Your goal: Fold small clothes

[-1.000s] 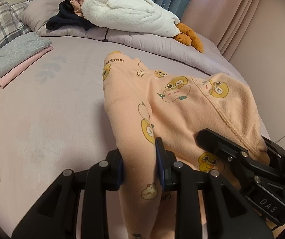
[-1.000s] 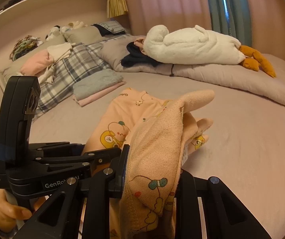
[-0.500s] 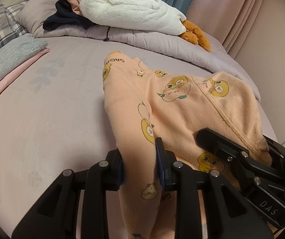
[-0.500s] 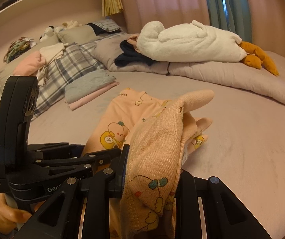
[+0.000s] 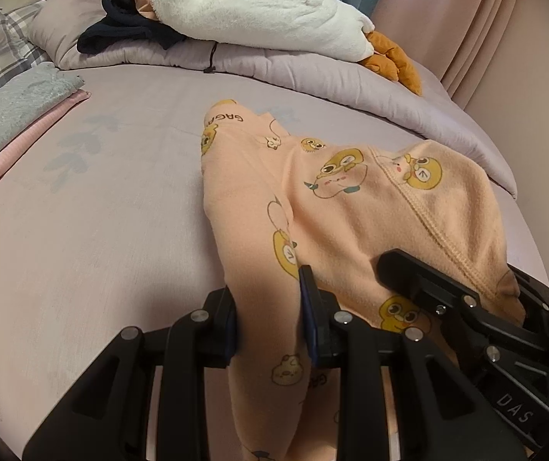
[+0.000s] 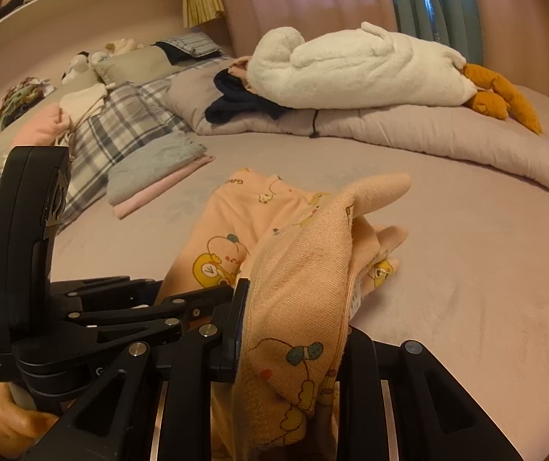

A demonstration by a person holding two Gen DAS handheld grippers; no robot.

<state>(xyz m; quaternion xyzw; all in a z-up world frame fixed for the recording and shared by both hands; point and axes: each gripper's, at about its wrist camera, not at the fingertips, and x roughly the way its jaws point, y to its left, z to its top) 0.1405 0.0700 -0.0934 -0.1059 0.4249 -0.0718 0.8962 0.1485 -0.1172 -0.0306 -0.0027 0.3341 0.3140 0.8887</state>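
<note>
A small peach garment with yellow duck prints [image 5: 336,199] lies stretched from the bed sheet toward me. My left gripper [image 5: 268,319] is shut on its near edge, cloth bunched between the fingers. My right gripper [image 6: 293,330] is shut on another part of the same garment [image 6: 297,269], lifting a fold with the inside showing. In the left wrist view the right gripper [image 5: 466,307] sits close at the right, touching the cloth. In the right wrist view the left gripper [image 6: 121,307] is at the left.
A folded stack of grey and pink clothes [image 5: 17,123] lies at the left on the lilac bed sheet [image 5: 101,211]. A rolled lilac duvet [image 5: 313,73] with a white plush goose [image 5: 259,7] and dark clothes [image 5: 128,30] runs along the back. Plaid pillows [image 6: 121,123] are far left.
Both grippers, still shut on the garment, have drifted slightly left and forward; the bed background has shifted right in both views. The garment's shape is about the same.
</note>
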